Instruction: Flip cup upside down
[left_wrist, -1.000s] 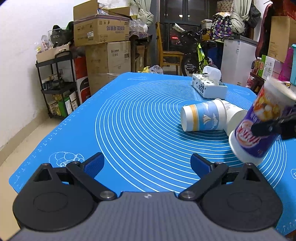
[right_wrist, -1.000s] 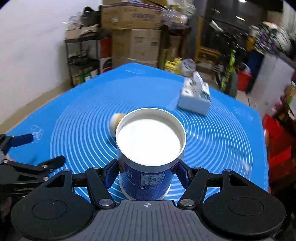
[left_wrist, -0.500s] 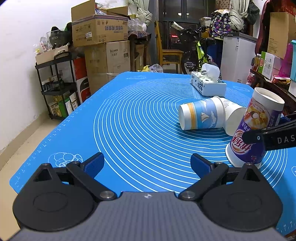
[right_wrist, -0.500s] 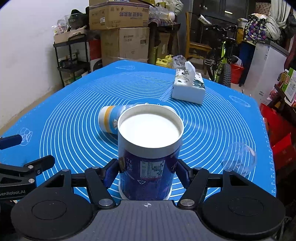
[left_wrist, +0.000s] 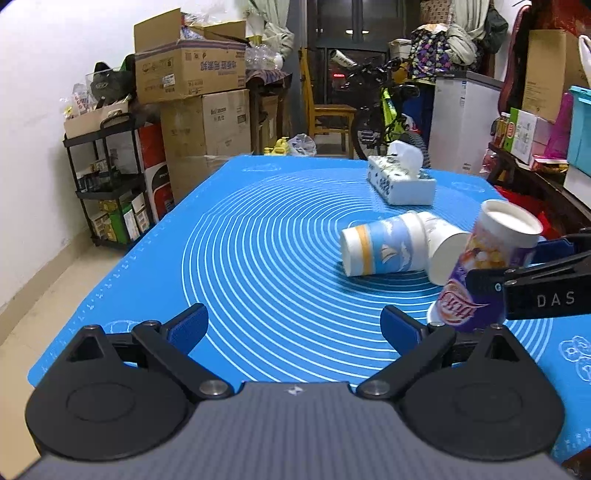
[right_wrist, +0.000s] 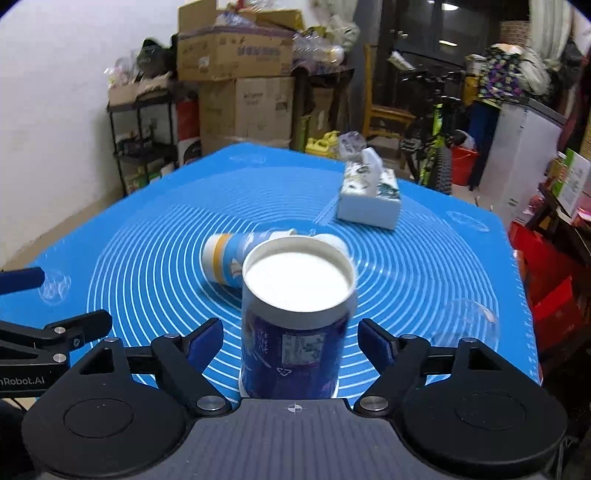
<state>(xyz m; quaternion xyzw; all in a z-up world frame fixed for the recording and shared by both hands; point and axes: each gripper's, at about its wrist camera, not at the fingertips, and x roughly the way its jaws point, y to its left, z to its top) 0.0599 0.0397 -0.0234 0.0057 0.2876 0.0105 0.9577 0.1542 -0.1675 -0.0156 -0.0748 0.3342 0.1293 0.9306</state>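
Observation:
A purple printed paper cup (right_wrist: 295, 325) stands upside down on the blue mat (right_wrist: 155, 258), its white base facing up, leaning slightly. It also shows in the left wrist view (left_wrist: 480, 273) at the right. My right gripper (right_wrist: 291, 345) is open, its blue pads apart from the cup's sides on both flanks. My left gripper (left_wrist: 295, 326) is open and empty, low over the mat's near edge, left of the cup.
Two paper cups lie on their sides behind the purple cup: a blue-and-white one (left_wrist: 380, 251) and a white one (left_wrist: 441, 254). A tissue box (left_wrist: 400, 182) sits farther back. A clear plastic cup (right_wrist: 465, 321) lies at the mat's right. Boxes, shelves and a bicycle stand beyond the table.
The right gripper has opened and let go of the purple cup, which now stands base-up on the mat. The left gripper has barely moved.

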